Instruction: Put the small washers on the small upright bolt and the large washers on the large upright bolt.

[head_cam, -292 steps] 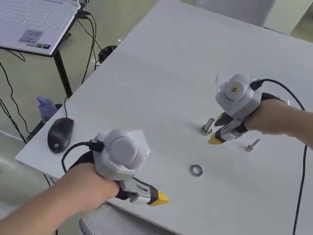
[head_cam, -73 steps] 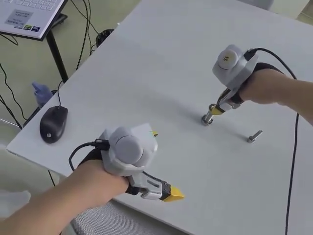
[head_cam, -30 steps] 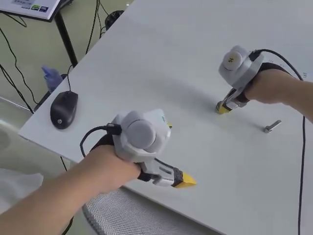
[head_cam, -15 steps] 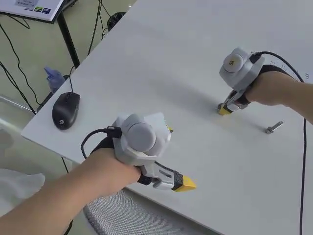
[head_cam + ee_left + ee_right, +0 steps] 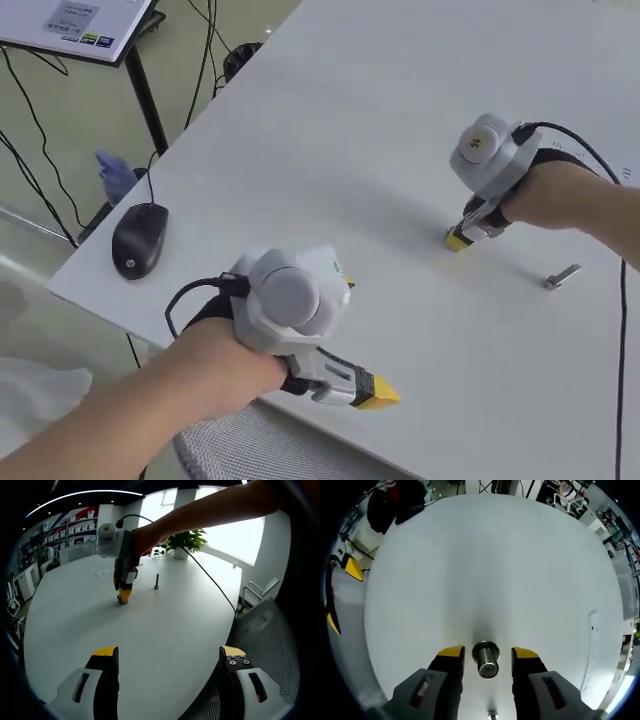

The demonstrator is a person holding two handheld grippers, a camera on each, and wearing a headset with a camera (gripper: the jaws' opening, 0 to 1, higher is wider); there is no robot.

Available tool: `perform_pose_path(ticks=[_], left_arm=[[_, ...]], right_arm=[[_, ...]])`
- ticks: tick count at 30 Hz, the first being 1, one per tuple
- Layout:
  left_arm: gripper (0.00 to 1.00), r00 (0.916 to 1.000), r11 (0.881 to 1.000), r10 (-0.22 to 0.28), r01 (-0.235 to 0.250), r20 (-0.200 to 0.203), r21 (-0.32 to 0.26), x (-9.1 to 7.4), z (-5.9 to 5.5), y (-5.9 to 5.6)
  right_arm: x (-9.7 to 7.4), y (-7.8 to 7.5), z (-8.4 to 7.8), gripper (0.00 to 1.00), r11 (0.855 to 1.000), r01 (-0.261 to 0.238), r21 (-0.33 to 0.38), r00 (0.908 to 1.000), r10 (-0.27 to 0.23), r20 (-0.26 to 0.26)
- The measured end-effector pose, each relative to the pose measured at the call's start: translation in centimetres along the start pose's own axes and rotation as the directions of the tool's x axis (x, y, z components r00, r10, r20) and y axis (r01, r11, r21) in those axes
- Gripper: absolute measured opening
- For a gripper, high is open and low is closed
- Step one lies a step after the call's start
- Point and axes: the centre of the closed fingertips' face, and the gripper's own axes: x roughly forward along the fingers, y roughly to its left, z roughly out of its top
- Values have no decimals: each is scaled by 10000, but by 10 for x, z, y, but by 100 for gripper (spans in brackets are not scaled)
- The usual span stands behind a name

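- Head view. The stickers on the laptop (image 5: 70,18) were too small to read, and so was the mark on the round label on the right gripper's (image 5: 457,238) dome. That gripper pointed steeply down, hand wrapped round its body, with its yellow tips at the white table (image 5: 330,130). The small bolt (image 5: 562,276) stood near it, apart. The left gripper (image 5: 375,392) was held in a fist low over the near edge. A mouse (image 5: 138,238) lay at the table's corner.
- Left gripper view. The jaws were spread wide and held nothing. Across the table, the right gripper pointed down beside the upright small bolt. A mesh chair (image 5: 260,630) stood at the table's edge, with a plant (image 5: 185,542) before bright windows beyond.
- Right gripper view. The jaws were partly open and straddled the large bolt (image 5: 486,659), with a narrow gap on each side and no grip on it. The bolt stood upright on the bare table. Washers on it could not be told.
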Motion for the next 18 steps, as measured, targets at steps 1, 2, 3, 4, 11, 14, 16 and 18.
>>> perform_pose_path(ticks=[1, 2, 3, 4, 11, 14, 16, 18], left_arm=[[82, 10000, 10000, -9, 9, 2, -1, 0, 0, 0], [82, 10000, 10000, -18, 18, 12, 9, -1, 1, -1], [82, 10000, 10000, -30, 30, 10, 16, -1, 1, -1], [82, 10000, 10000, -48, 48, 11, 28, -1, 1, -2], [82, 9999, 9999, -156, 156, -48, -11, -2, 0, -5], [82, 9997, 9998, -164, 165, -157, 83, -3, 0, -6], [82, 9997, 9998, -194, 195, -146, 108, -4, 2, -7], [82, 9997, 9997, -183, 185, -144, 141, -5, 4, -7]], right_arm=[[-3, 0, 0, 40, 10000, -38, 89, 9999, 37, 94], [-5, 1, 0, 40, 9998, -89, 172, 9998, 86, 169], [-7, 2, -1, 40, 9995, -168, 263, 9996, 162, 228], [-8, 2, -2, 40, 9996, -148, 244, 9996, 142, 245], [-29, 4, -7, 41, 9997, 248, -33, 9986, -246, 478], [-39, 6, -9, 42, 9993, 374, 36, 9967, -375, 719], [-46, 7, -11, 42, 9988, 472, 111, 9945, -480, 930], [-48, 6, -12, 44, 9985, 529, 154, 9922, -543, 1123]])
